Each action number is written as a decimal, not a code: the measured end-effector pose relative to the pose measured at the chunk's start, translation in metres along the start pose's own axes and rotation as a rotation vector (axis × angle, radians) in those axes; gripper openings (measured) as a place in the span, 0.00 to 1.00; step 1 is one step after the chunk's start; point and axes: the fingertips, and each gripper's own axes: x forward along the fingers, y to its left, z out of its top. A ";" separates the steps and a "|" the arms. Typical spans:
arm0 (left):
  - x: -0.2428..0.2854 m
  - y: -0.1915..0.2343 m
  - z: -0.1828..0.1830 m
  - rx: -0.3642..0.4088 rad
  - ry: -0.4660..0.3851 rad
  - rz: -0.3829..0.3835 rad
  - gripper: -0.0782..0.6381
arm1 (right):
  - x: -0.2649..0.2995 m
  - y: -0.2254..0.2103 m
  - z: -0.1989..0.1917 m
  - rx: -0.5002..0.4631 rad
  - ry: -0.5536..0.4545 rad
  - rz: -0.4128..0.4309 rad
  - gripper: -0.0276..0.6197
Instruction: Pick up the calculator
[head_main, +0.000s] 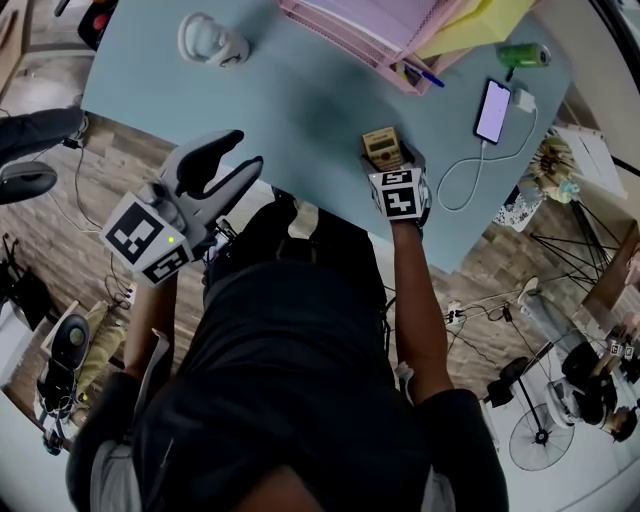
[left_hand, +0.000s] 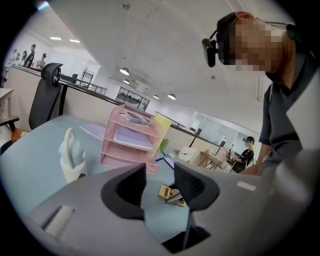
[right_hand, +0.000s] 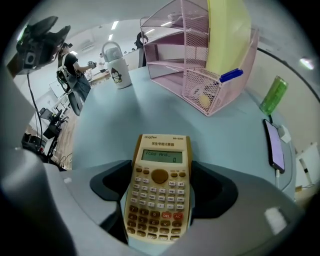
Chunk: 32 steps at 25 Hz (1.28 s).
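Note:
A beige calculator (right_hand: 161, 170) with its display lit sits between the jaws of my right gripper (right_hand: 159, 186), which press on both its long sides. From the head view the calculator (head_main: 382, 148) is at the near edge of the pale blue table (head_main: 300, 110), with the right gripper (head_main: 392, 160) shut on it. My left gripper (head_main: 225, 162) hangs off the table's near left side, open and holding nothing. Through its jaws in the left gripper view (left_hand: 160, 186) the calculator (left_hand: 168, 193) shows far off.
A pink wire paper tray (head_main: 360, 30) with a yellow folder stands at the table's back. A white jug (head_main: 212, 42) is at the back left. A phone (head_main: 492, 110) on a white cable and a green can (head_main: 524, 55) lie at the right.

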 end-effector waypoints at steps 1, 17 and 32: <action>-0.001 0.000 0.001 0.001 -0.002 -0.001 0.36 | -0.001 0.000 0.000 0.005 -0.001 0.002 0.60; -0.018 -0.004 0.008 0.022 -0.039 -0.007 0.36 | -0.057 0.011 0.025 0.191 -0.236 0.046 0.60; -0.049 -0.013 0.018 0.070 -0.069 -0.022 0.36 | -0.123 0.006 0.059 0.249 -0.437 -0.040 0.17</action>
